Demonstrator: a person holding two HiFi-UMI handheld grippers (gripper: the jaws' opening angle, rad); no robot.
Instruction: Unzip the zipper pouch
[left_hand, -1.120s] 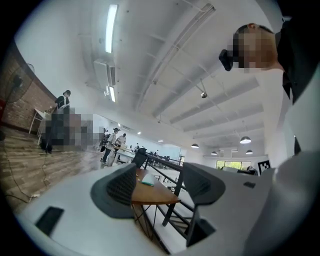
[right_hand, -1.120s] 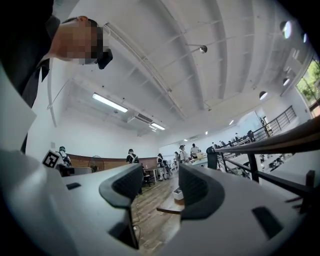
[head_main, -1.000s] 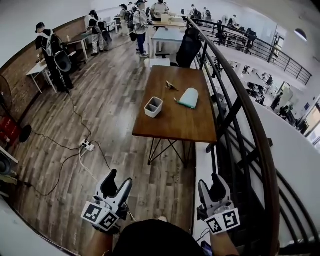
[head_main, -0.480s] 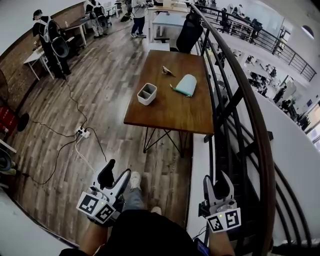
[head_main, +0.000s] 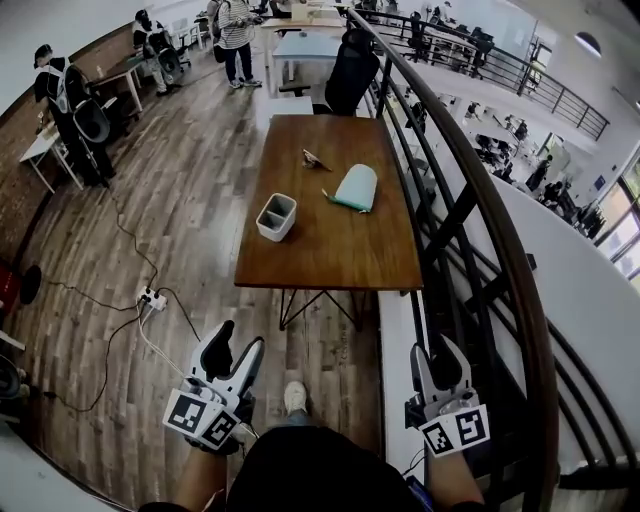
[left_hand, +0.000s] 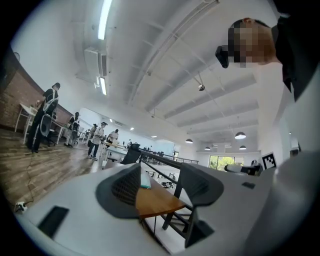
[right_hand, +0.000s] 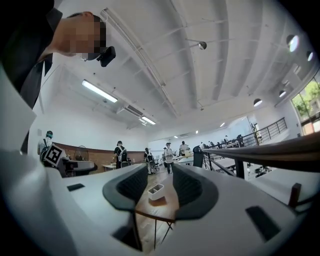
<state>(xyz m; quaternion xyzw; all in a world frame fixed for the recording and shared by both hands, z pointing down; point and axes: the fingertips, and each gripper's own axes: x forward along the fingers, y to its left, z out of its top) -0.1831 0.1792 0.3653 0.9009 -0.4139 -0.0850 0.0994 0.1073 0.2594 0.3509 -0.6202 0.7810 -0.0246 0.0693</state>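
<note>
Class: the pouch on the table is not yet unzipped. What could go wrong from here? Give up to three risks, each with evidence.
1. The power strip and its cables lie on the floor left of the path; a foot might catch them.
2. The right gripper, its jaws just closing with nothing between them, is close beside the railing and could knock it.
3. The pouch lies loose on the table; pulling its zipper without pinning it may just drag it.

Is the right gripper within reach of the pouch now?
Probably not: the right gripper, whose empty jaws have just been closing, is well short of the table; the pouch lies past its middle. Nothing intervenes.
</note>
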